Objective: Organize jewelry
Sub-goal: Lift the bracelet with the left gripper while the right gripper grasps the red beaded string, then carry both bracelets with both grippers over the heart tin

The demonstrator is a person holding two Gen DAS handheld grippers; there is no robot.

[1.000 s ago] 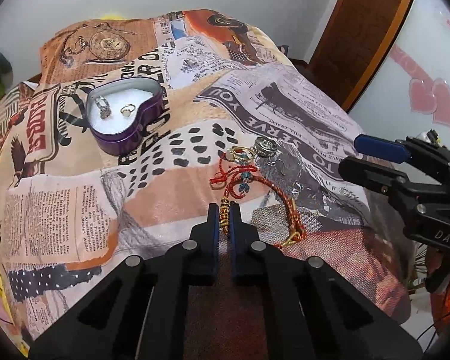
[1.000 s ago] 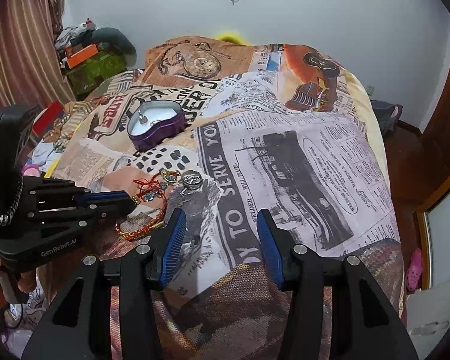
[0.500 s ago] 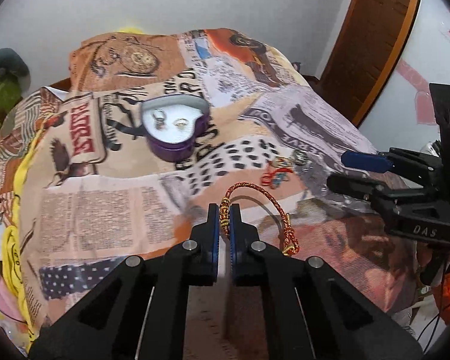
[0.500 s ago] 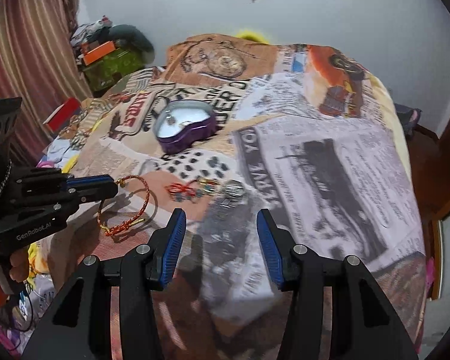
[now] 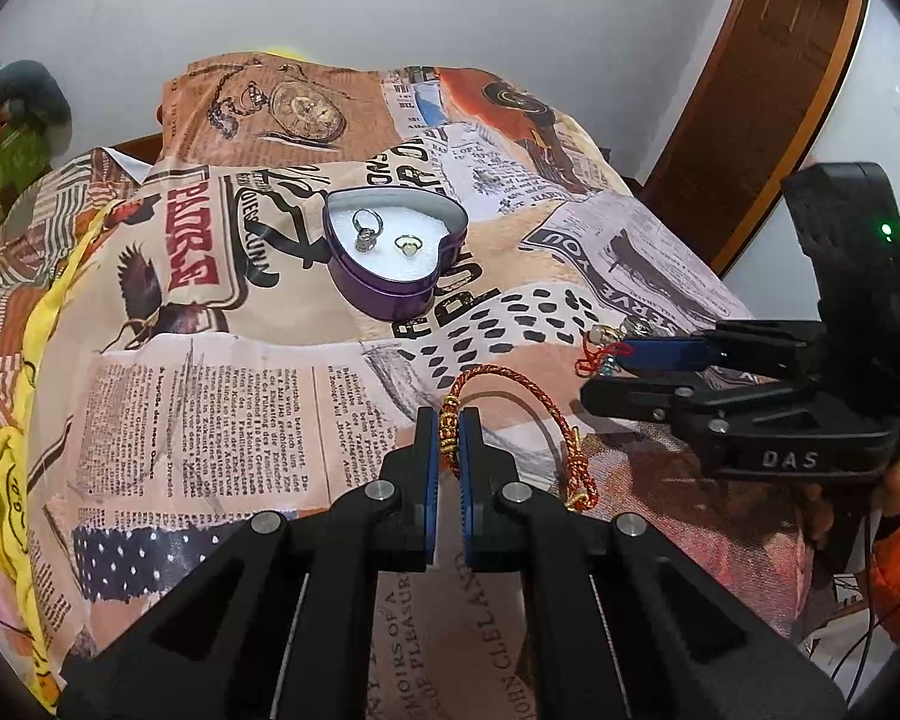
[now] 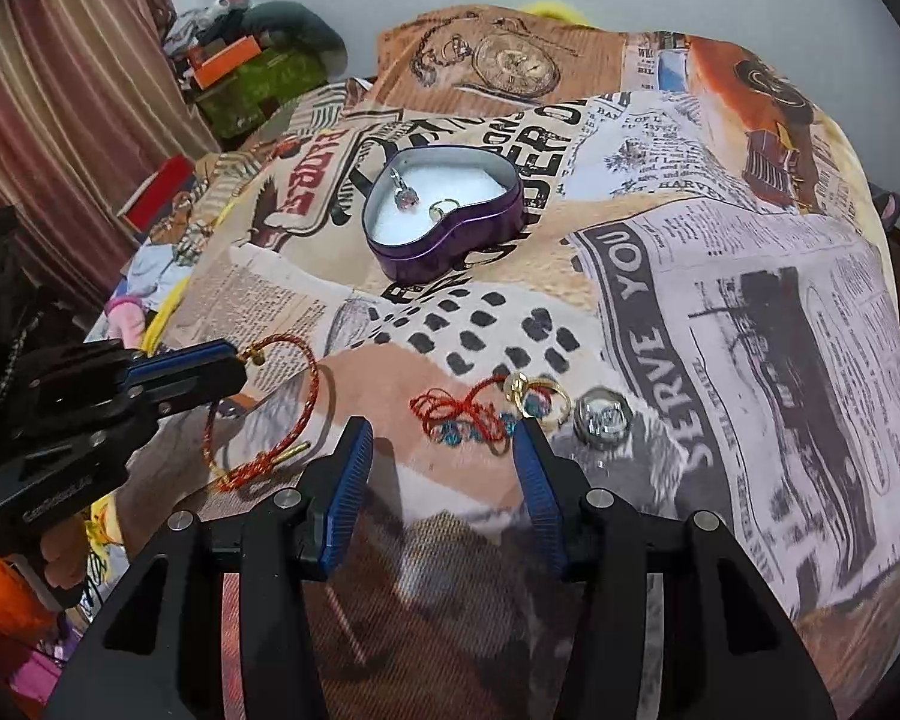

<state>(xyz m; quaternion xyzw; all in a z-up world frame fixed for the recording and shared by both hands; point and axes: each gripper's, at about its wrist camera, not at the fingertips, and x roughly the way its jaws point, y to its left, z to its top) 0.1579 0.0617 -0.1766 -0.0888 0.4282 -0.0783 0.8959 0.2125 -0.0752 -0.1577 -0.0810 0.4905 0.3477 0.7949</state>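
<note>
My left gripper (image 5: pixel 448 420) is shut on a red-and-gold cord bracelet (image 5: pixel 540 396) and holds it above the bed; the bracelet also shows in the right wrist view (image 6: pixel 312 384). A purple heart-shaped tin (image 5: pixel 390 291) with white padding holds two rings (image 5: pixel 367 234) farther back. My right gripper (image 6: pixel 441 438) is open and empty, low over a red thread bracelet with blue beads (image 6: pixel 456 414), a gold ring (image 6: pixel 540 399) and a silver ring (image 6: pixel 603 417) lying on the cover.
The newspaper-print bedcover (image 5: pixel 210 390) drapes the whole bed. A wooden door (image 5: pixel 768 78) stands at the right. Boxes and clutter (image 6: pixel 246 78) sit by a striped curtain (image 6: pixel 60 120) at the left.
My left gripper has lifted the cord bracelet off the pile and carried it left, toward the tin. My right gripper has moved down closer to the remaining jewelry.
</note>
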